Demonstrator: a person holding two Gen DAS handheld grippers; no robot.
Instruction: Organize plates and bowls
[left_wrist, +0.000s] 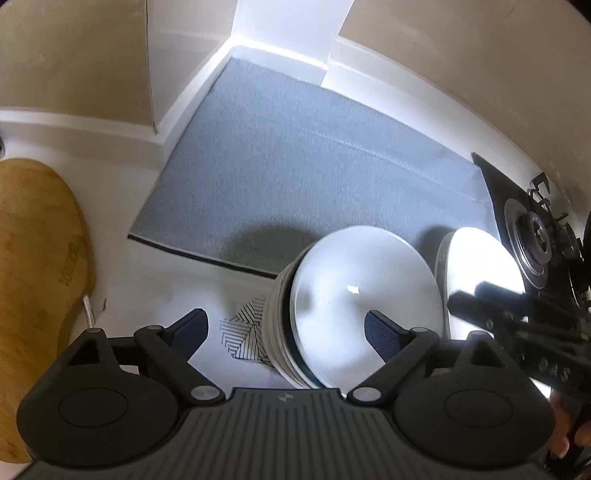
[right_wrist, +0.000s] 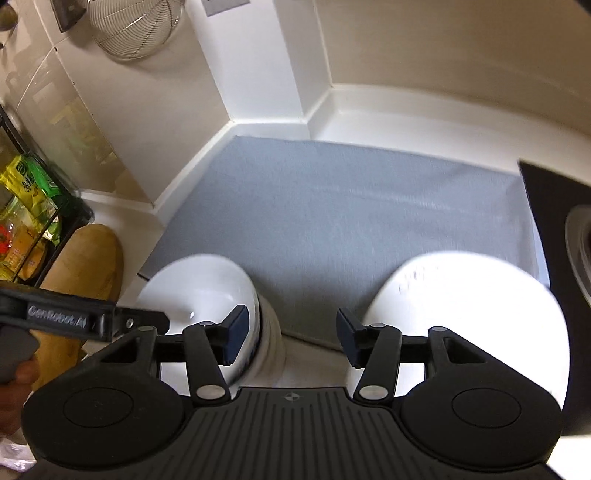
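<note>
Your left gripper (left_wrist: 286, 332) stands wide open with nothing pressed between its pads; its right pad hangs in front of the bowls (left_wrist: 354, 306), a nested stack standing at the near edge of the grey mat (left_wrist: 295, 158), partly over a patterned patch (left_wrist: 242, 334) on the white counter (left_wrist: 155, 280). The top bowl looks white and glossy, with ribbed rims showing below it on the left. Just right of the stack lies a plate (left_wrist: 480, 258), bright with glare, on the mat's near right corner, close to the black stove (left_wrist: 532, 236) and its burner. Your right gripper (right_wrist: 290, 334) is about half open and holds nothing; the bare mat shows through the gap between its pads. In the right wrist view the bowls sit low left, behind the left pad, and the plate sits low right, partly behind the right pad; the two are apart, with mat between them. Whether either pad touches the crockery you cannot tell. A wooden board (left_wrist: 33, 266) lies on the counter to the left, and a wire basket (right_wrist: 135, 27) hangs on the wall above.
</note>
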